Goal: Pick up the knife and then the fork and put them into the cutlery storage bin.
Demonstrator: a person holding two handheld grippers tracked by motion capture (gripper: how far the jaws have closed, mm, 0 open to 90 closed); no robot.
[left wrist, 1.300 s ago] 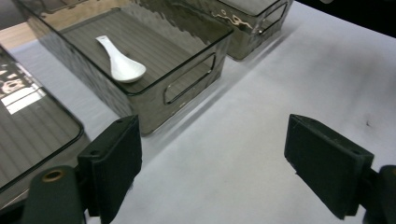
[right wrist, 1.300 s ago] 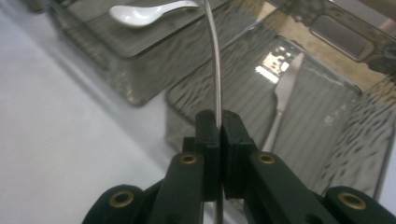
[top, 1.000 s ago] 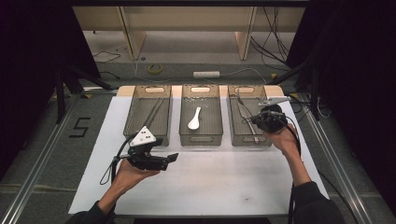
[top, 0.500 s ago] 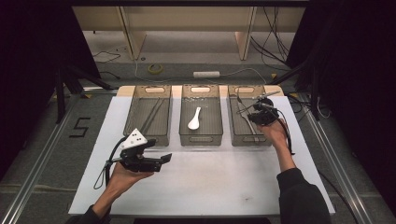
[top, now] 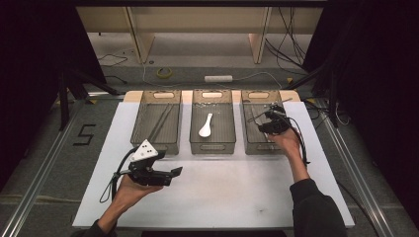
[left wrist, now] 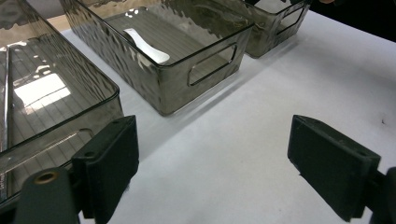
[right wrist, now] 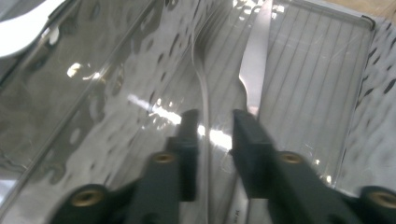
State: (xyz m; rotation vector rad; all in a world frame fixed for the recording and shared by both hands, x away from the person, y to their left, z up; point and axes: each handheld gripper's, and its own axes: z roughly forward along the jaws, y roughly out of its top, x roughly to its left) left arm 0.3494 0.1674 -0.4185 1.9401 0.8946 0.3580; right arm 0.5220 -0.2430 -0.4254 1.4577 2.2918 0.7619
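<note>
Three smoky clear bins stand in a row on a white mat. My right gripper reaches down into the right bin. Its jaws have just been opening and now stand a little apart. A thin metal fork handle runs through the gap, close to one jaw, and a second metal utensil lies beside it on the bin floor. My left gripper hovers over the mat in front of the left bin, open wide and holding nothing.
The middle bin holds a white spoon. Thin sticks lie in the left bin. Cables trail from both grippers. Beyond the mat are metal rails, floor cables and a wooden frame.
The right hand has come forward and down into the right bin, and its jaws have parted from shut. The left hand has stayed about where it was.
</note>
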